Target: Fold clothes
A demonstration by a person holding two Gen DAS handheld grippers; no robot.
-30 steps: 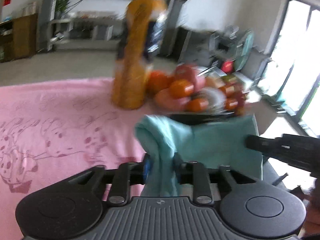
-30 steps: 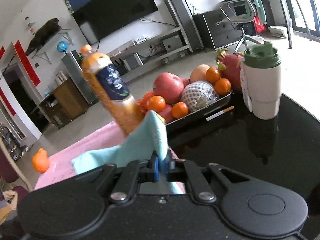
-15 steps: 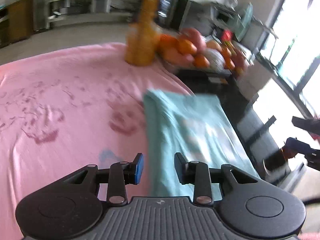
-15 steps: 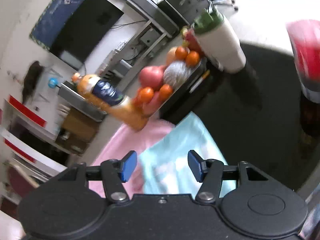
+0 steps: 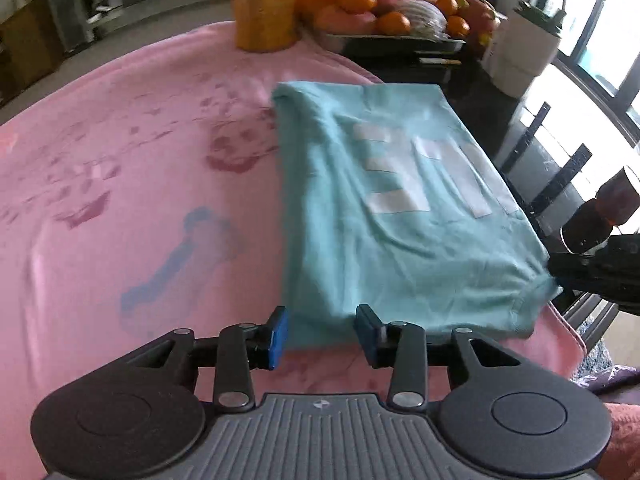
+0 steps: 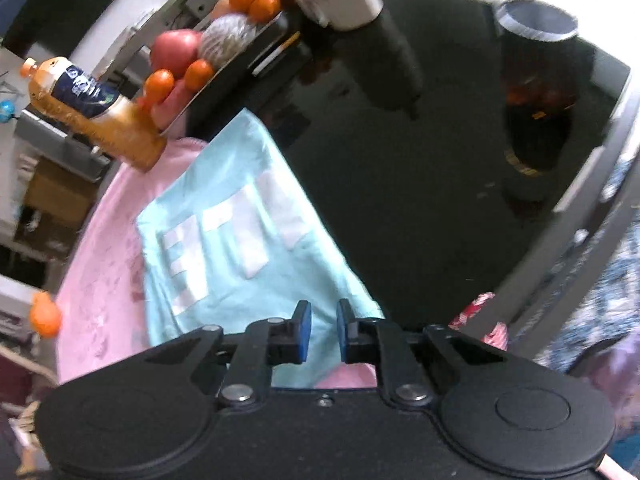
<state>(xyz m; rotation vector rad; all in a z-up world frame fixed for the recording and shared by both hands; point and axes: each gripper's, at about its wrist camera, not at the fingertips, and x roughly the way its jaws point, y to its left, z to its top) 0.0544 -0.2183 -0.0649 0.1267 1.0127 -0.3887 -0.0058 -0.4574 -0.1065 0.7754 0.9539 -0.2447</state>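
We see open room to the left of the folded teal shirt (image 5: pixel 400 208), across the bare pink blanket (image 5: pixel 120 168). Behind it, the orange bottle (image 5: pixel 264 8), fruit tray (image 5: pixel 396 38) and white cup (image 5: pixel 520 56) block the way; the black tabletop (image 6: pixel 420 184) alongside lies mostly clear.

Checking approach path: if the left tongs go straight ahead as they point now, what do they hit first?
Most likely the shirt: its near hem lies just past the open left tongs, on the pink blanket. Depth is unclear, so they may skim over the hem and meet the cloth further in.
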